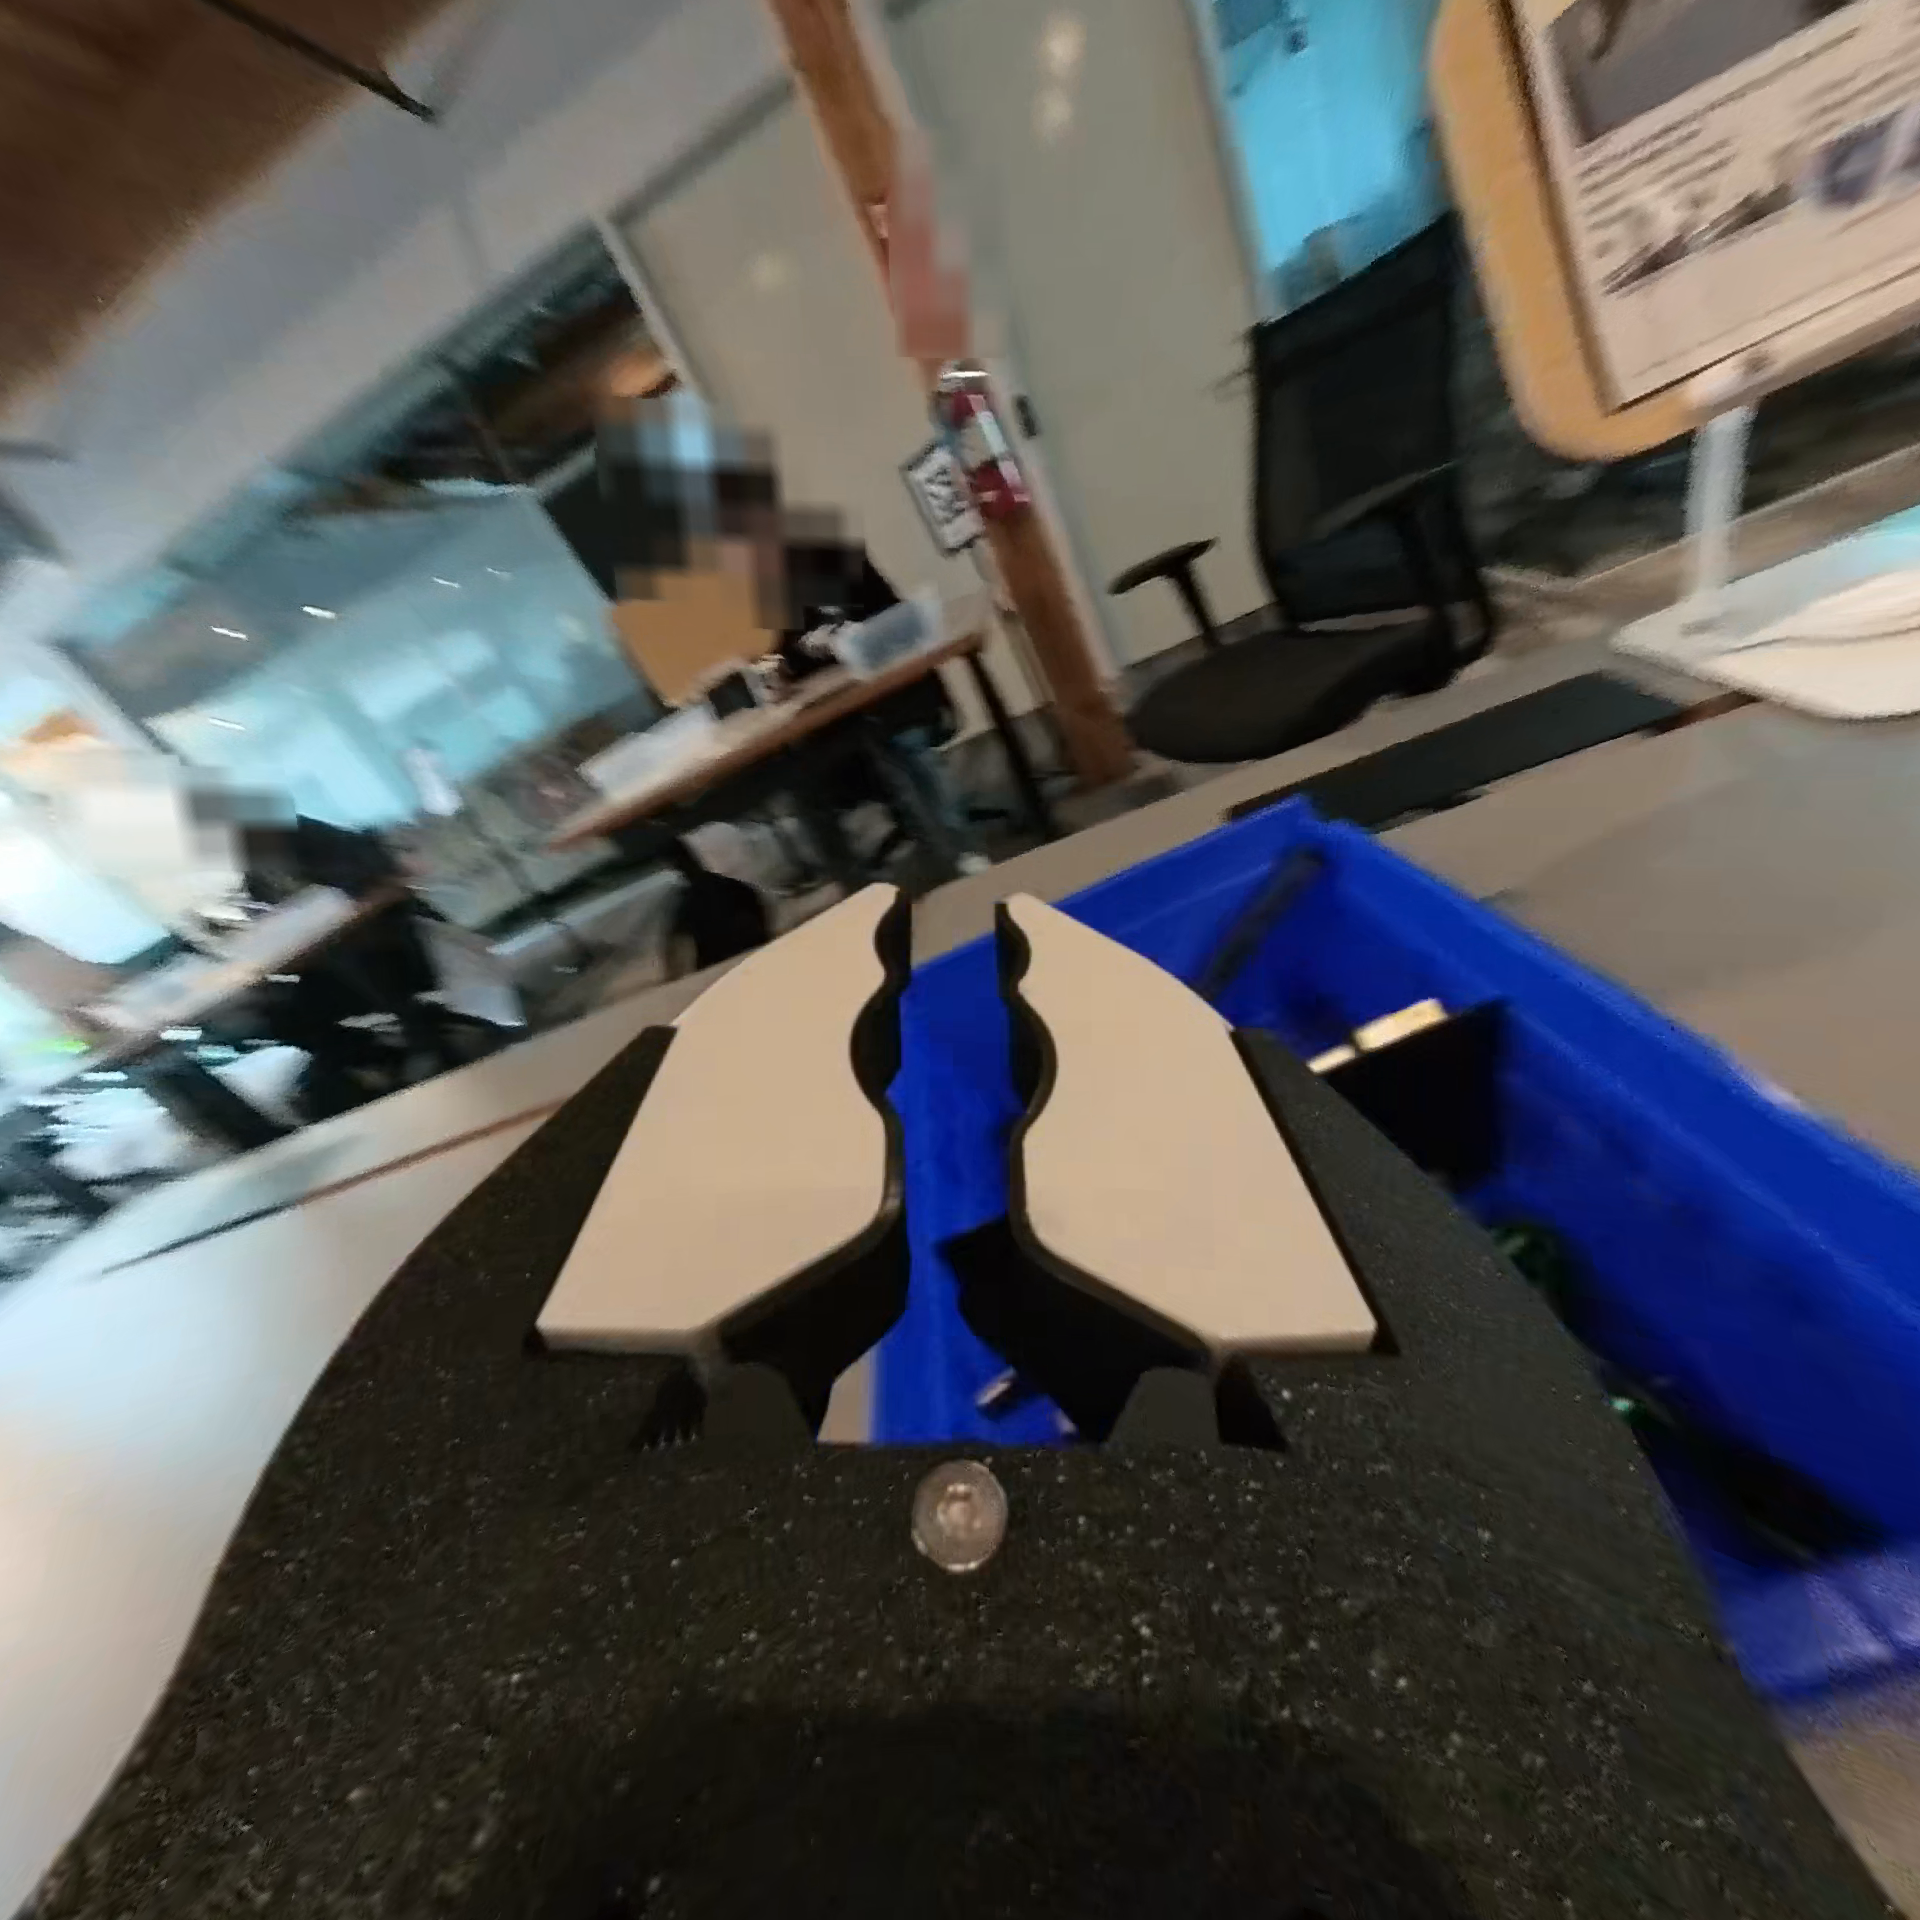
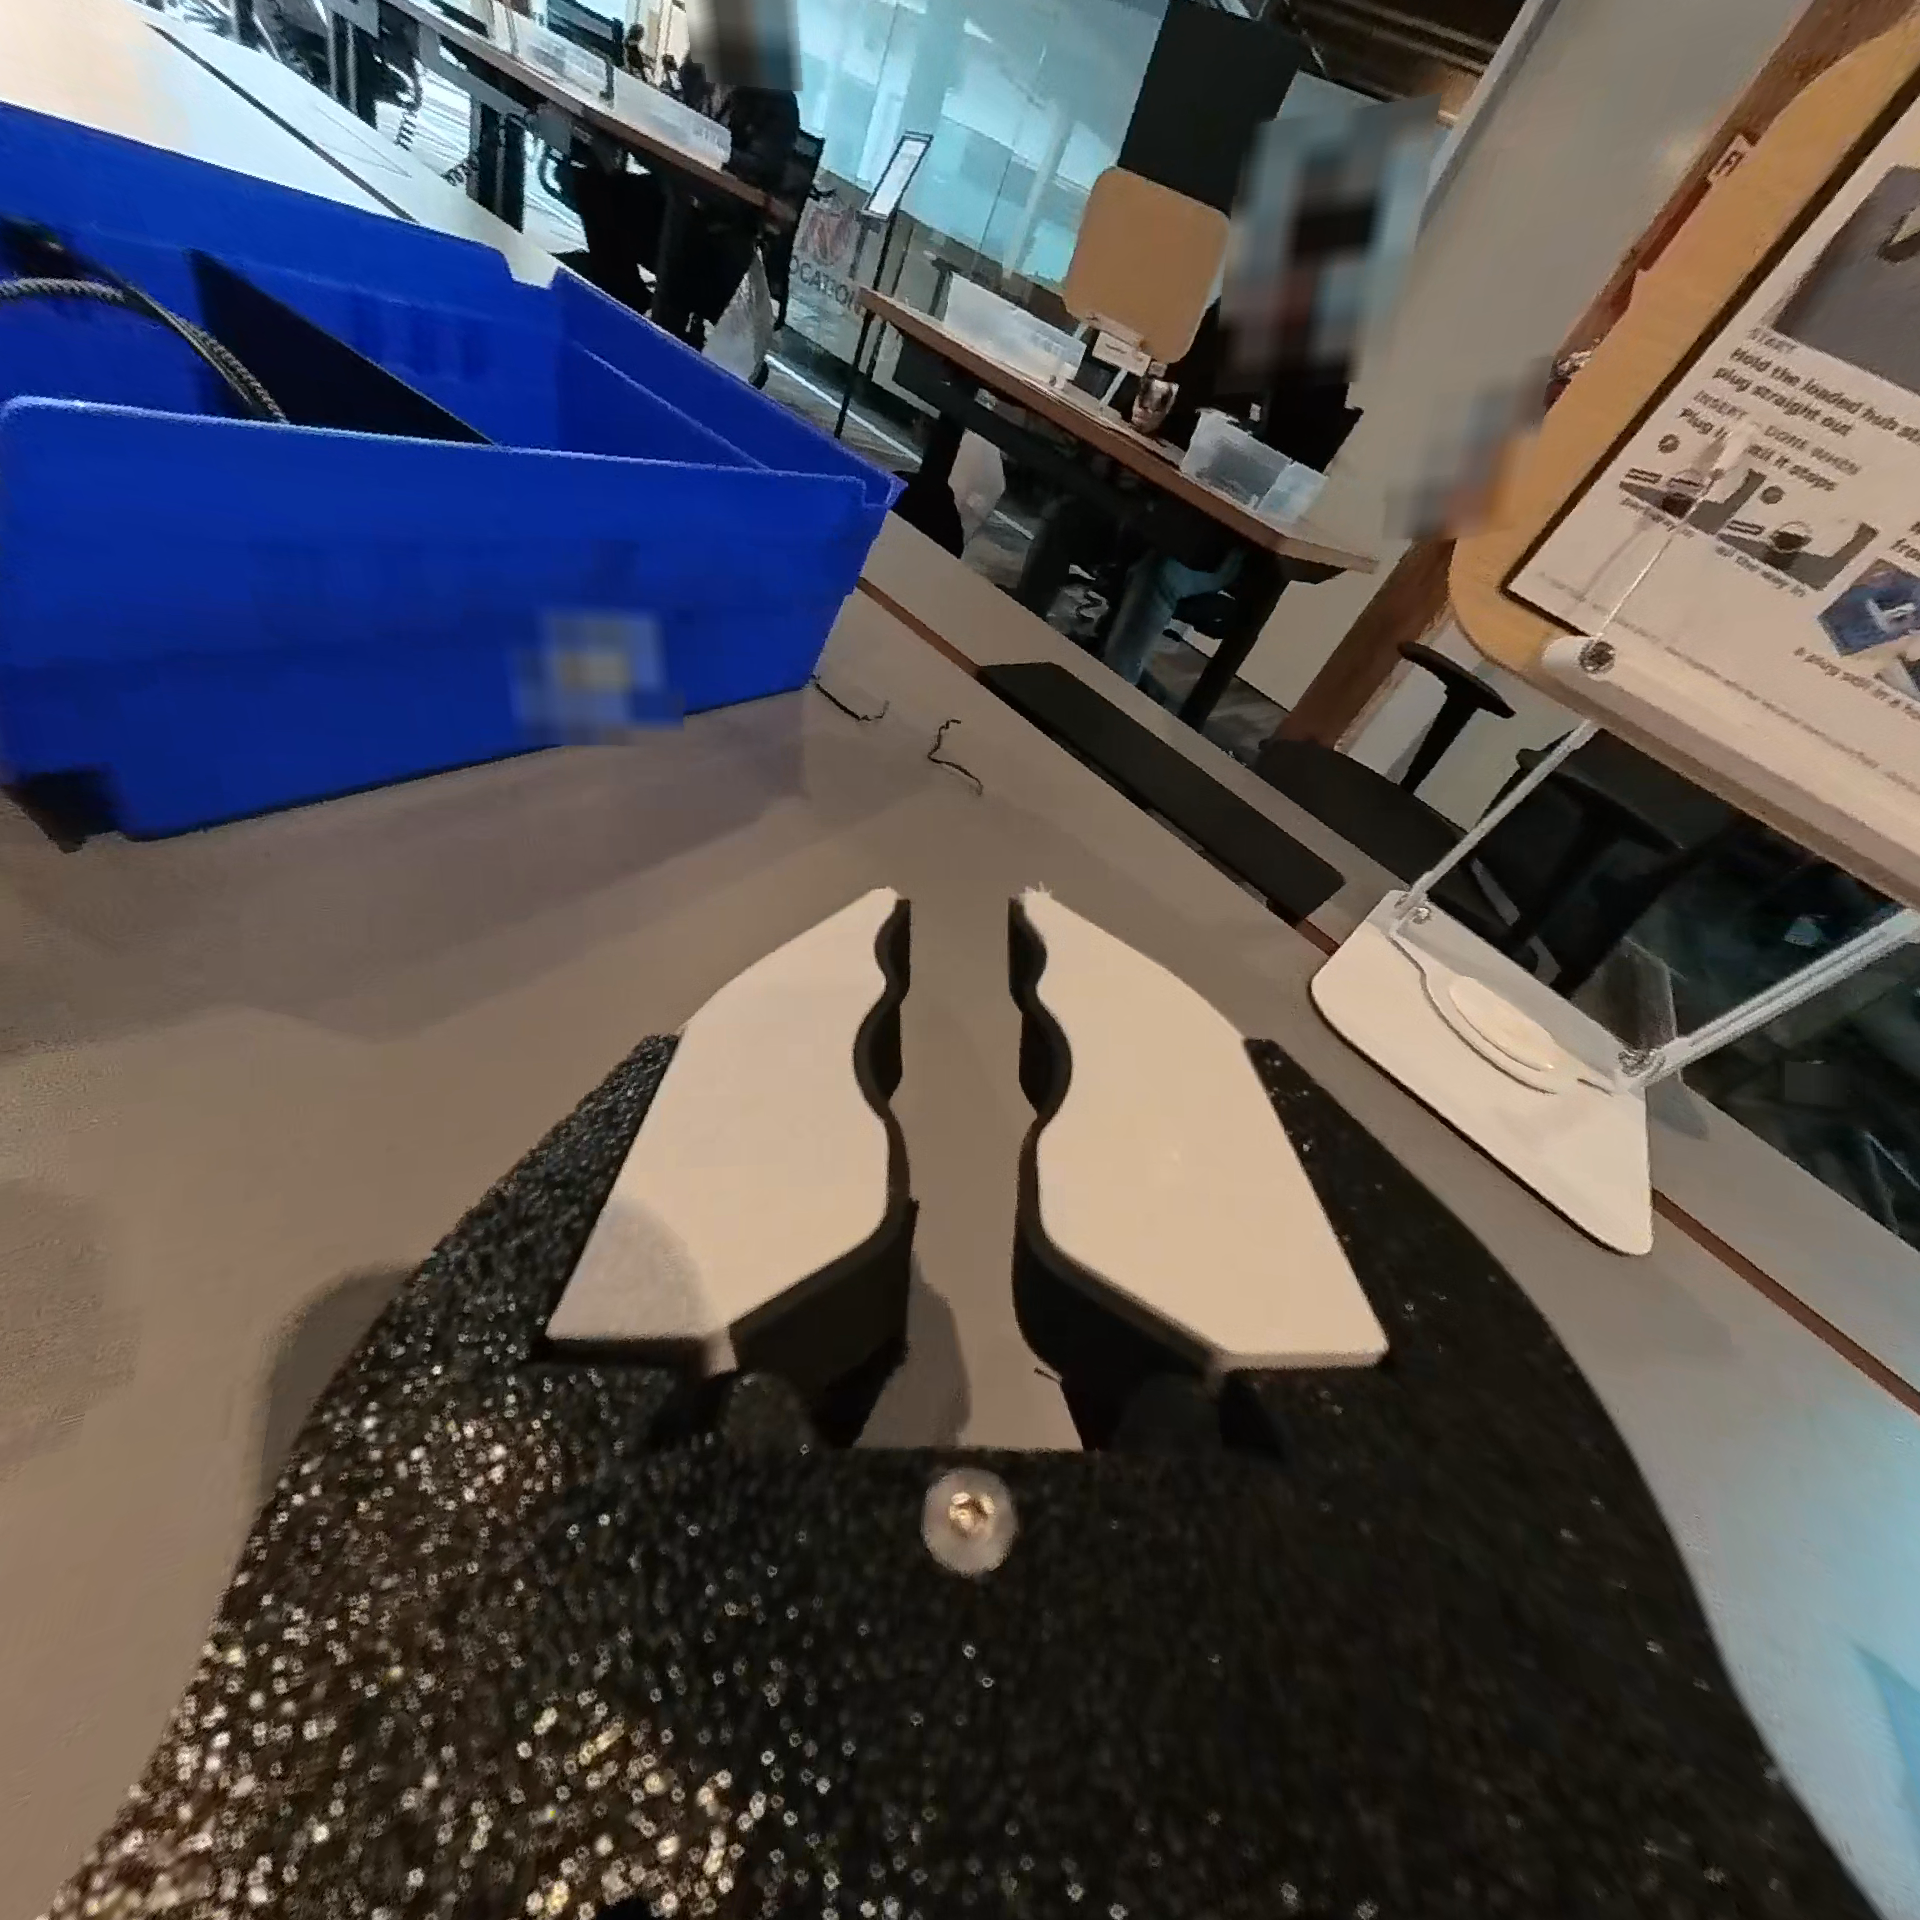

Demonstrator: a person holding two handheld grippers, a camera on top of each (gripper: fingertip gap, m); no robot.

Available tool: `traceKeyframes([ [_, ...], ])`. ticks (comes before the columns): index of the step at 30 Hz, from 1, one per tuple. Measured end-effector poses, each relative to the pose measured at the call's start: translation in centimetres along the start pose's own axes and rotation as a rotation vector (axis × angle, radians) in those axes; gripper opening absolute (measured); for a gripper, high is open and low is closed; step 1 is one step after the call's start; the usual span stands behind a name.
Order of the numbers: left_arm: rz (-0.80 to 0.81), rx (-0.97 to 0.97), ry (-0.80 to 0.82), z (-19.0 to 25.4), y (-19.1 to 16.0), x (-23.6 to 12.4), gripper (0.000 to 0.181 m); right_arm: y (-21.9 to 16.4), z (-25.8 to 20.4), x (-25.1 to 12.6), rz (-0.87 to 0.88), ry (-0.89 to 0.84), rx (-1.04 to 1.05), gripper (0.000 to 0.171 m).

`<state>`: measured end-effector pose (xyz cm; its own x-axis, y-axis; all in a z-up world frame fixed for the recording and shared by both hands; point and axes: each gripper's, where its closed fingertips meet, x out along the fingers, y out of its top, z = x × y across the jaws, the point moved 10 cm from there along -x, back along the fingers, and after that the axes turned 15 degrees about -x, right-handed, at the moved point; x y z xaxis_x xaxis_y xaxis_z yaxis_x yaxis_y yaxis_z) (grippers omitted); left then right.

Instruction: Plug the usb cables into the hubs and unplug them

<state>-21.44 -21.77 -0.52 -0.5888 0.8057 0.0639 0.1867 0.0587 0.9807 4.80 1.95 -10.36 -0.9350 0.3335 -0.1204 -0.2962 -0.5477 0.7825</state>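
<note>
A blue bin (image 1: 1662, 1195) sits on the grey table, to the right in the left wrist view. It holds a black cable (image 1: 1257, 914) and a silver-edged item (image 1: 1392, 1023) behind a black divider (image 1: 1434, 1101). My left gripper (image 1: 953, 914) hangs over the bin's near left end, open a little and empty. In the right wrist view the bin (image 2: 364, 582) is at the upper left, with a black braided cable (image 2: 156, 312) inside. My right gripper (image 2: 961, 909) is over bare table, right of the bin, open a little and empty. No hub shows clearly.
An instruction sheet (image 2: 1766, 468) on a stand with a white base (image 2: 1507, 1091) stands at the table's right edge. Short black thread scraps (image 2: 945, 748) lie beside the bin. Beyond the table are an office chair (image 1: 1351, 499), other desks (image 2: 1091, 416) and seated people. My hands' fingertips stand some 30 cm from each other.
</note>
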Motion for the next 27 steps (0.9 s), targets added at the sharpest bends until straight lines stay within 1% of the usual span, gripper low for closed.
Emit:
traceKeyframes([
  [5,-0.059,0.279,0.232,1.1,-0.3,0.3,0.013,0.0,0.0,0.0,0.012,0.013,0.036,0.016],
  [6,-0.048,0.332,0.274,1.3,-0.5,0.4,0.009,0.0,0.1,-0.1,0.018,0.010,0.044,0.015],
  [7,-0.035,0.387,0.305,1.6,-0.7,0.6,0.000,0.0,0.2,-0.2,0.024,0.007,0.051,0.015],
  [9,-0.034,0.468,0.330,2.1,-1.1,0.9,0.000,0.1,0.4,-0.3,0.033,0.001,0.068,0.014],
  [11,-0.053,0.430,0.307,2.6,-1.4,1.2,0.000,0.0,0.5,-0.4,0.040,0.001,0.085,0.014],
  [17,-0.041,0.173,0.215,2.8,-0.9,1.2,0.000,0.2,0.7,-0.6,0.057,0.003,0.112,0.013],
  [19,-0.030,0.094,0.154,2.6,-0.6,1.0,0.000,0.3,0.7,-0.7,0.064,0.006,0.115,0.012],
  [24,-0.032,0.033,0.061,1.9,-0.6,0.8,0.000,0.6,0.5,-0.7,0.081,0.022,0.112,0.012],
  [27,-0.068,-0.027,0.034,1.5,-0.8,0.8,0.000,0.9,0.2,-0.7,0.098,0.045,0.110,0.014],
])
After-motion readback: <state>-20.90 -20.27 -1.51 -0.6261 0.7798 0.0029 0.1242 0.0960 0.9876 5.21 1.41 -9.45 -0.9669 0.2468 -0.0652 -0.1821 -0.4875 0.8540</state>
